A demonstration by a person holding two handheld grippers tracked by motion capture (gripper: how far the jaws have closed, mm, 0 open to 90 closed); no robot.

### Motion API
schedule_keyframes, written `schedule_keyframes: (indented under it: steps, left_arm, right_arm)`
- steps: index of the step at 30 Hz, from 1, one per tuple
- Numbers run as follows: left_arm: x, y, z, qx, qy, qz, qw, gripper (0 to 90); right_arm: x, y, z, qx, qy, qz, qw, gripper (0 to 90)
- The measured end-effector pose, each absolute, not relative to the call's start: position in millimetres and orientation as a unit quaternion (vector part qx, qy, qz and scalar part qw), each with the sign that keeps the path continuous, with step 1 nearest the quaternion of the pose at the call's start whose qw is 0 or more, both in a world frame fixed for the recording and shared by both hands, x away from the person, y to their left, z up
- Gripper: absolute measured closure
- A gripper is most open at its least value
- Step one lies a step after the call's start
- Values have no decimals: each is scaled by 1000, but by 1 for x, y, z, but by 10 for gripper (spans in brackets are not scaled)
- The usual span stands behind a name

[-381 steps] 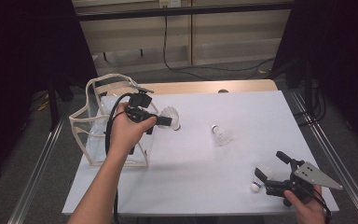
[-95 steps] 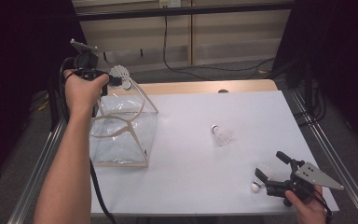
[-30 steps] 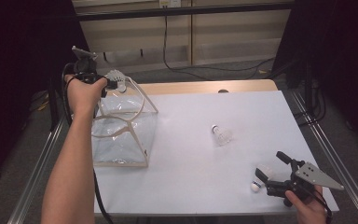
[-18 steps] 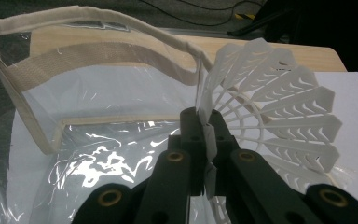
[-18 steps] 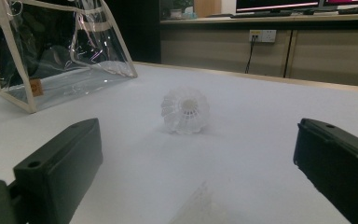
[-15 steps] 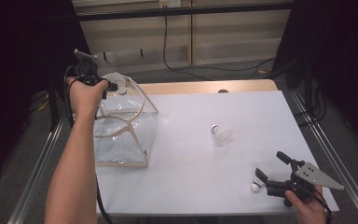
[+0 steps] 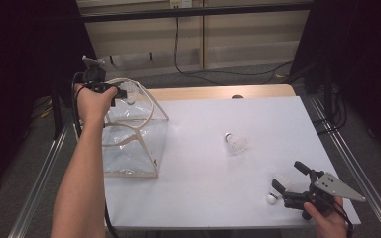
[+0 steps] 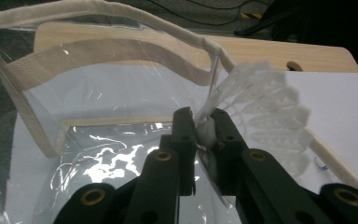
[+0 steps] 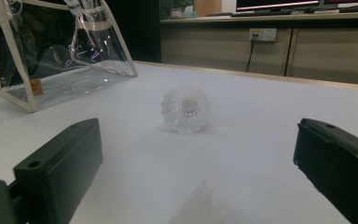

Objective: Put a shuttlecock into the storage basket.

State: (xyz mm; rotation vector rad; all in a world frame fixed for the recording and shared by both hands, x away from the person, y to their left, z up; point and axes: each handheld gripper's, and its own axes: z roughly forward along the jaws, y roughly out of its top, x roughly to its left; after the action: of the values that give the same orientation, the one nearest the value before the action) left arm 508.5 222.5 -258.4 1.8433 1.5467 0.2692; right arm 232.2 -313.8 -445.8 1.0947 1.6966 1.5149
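Note:
My left gripper (image 7: 123,92) is raised over the open top of a clear plastic bag (image 7: 135,144) with cream trim at the table's left. A white shuttlecock (image 8: 261,112) sticks out from it, feathers fanned to the right. Its cork sits between the two black jaws, which have just been opening but still touch it. My right gripper (image 7: 290,185) rests near the front right corner with its jaws wide open. A second shuttlecock (image 7: 276,190) lies just in front of it, its feather tips (image 9: 198,205) low between the jaws. A third shuttlecock (image 7: 235,143) lies mid-table.
The bag's cream handle loops (image 8: 102,49) arch across the mouth of the bag under my left gripper. A wooden strip (image 7: 218,92) borders the white table top at the back. Metal rails (image 7: 39,173) run along both sides.
My left hand has shifted slightly right and down with the shuttlecock, closer over the bag's mouth. The right gripper and the two shuttlecocks on the table have stayed put.

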Motion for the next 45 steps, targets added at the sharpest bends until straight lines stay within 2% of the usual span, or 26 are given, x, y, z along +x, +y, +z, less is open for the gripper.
schedule_keyframes:
  steps: [17,27,45]
  left_arm:
    - [496,218,-248,712,582,86,383,708]
    - [486,210,-241,726,556,71,398,586]
    - [473,194,-232,743,518,53,421,509]
  right_arm:
    - [232,-313,-445,409,643,571,306,8]
    - [232,-313,-445,410,642,571,306,9]
    - [232,-313,-445,409,643,570,307,9]
